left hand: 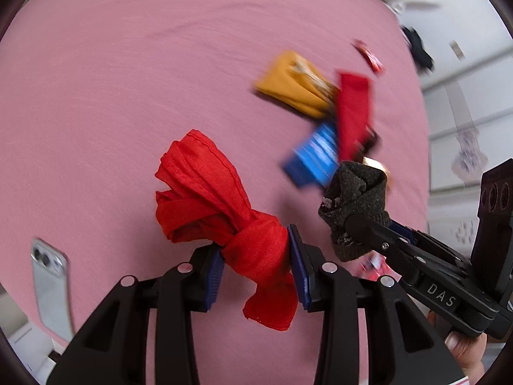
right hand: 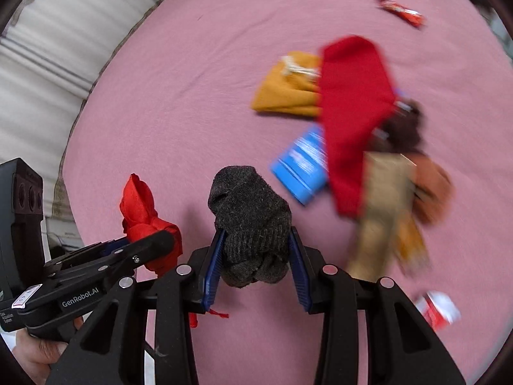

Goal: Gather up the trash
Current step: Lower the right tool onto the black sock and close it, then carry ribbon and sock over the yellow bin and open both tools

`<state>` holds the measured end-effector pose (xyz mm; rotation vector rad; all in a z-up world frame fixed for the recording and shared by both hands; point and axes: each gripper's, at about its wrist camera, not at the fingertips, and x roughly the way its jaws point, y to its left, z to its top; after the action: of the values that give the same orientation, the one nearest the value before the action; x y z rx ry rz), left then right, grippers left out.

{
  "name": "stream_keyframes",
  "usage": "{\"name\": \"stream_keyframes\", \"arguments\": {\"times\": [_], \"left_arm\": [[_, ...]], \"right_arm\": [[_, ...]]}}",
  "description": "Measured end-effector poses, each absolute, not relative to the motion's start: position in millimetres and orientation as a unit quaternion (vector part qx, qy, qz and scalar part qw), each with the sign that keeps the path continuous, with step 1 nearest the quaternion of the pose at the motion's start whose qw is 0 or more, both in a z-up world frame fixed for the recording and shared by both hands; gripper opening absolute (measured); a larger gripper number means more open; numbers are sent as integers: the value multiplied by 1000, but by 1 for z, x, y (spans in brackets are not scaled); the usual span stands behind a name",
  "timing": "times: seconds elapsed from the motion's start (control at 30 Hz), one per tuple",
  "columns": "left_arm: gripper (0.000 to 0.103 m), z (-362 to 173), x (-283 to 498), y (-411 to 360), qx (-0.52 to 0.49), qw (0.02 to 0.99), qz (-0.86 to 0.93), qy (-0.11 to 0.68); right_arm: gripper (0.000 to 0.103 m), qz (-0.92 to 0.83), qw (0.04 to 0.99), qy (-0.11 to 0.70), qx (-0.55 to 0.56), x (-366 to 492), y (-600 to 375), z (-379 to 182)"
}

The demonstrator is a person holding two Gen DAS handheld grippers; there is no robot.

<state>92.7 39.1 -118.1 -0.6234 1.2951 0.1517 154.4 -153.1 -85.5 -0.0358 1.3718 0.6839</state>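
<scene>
My left gripper (left hand: 256,268) is shut on a knotted red cloth (left hand: 208,192) and holds it above the pink bed sheet (left hand: 112,96). My right gripper (right hand: 255,260) is shut on a rolled dark grey sock (right hand: 250,211). In the left wrist view the right gripper and sock (left hand: 356,202) are just to the right. In the right wrist view the left gripper and red cloth (right hand: 144,218) are just to the left. Ahead lie a blue packet (right hand: 301,166), a red snack wrapper (right hand: 400,11) and a red-and-white wrapper (right hand: 439,309).
A pile on the sheet holds a mustard cloth (right hand: 288,86), a flat red cloth (right hand: 352,112), a brown cloth (right hand: 429,186) and a tan paper piece (right hand: 381,208). A silver phone (left hand: 51,282) lies at the bed's left edge. A white quilted cover (right hand: 48,48) is left.
</scene>
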Motion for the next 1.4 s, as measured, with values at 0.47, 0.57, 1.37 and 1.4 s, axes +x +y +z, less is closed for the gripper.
{"name": "stream_keyframes", "arguments": {"times": [0.47, 0.57, 1.37, 1.4], "left_arm": [[38, -105, 89, -207, -193, 745, -92, 632], [38, -107, 88, -261, -172, 739, -123, 640], [85, -119, 199, -580, -68, 718, -307, 621], [89, -118, 201, -579, -65, 721, -301, 620]], "right_arm": [[38, 163, 765, 614, 105, 90, -420, -64], [38, 127, 772, 608, 133, 80, -483, -66], [68, -48, 804, 535, 256, 122, -795, -67], [68, -51, 804, 534, 255, 125, -798, -68]]}}
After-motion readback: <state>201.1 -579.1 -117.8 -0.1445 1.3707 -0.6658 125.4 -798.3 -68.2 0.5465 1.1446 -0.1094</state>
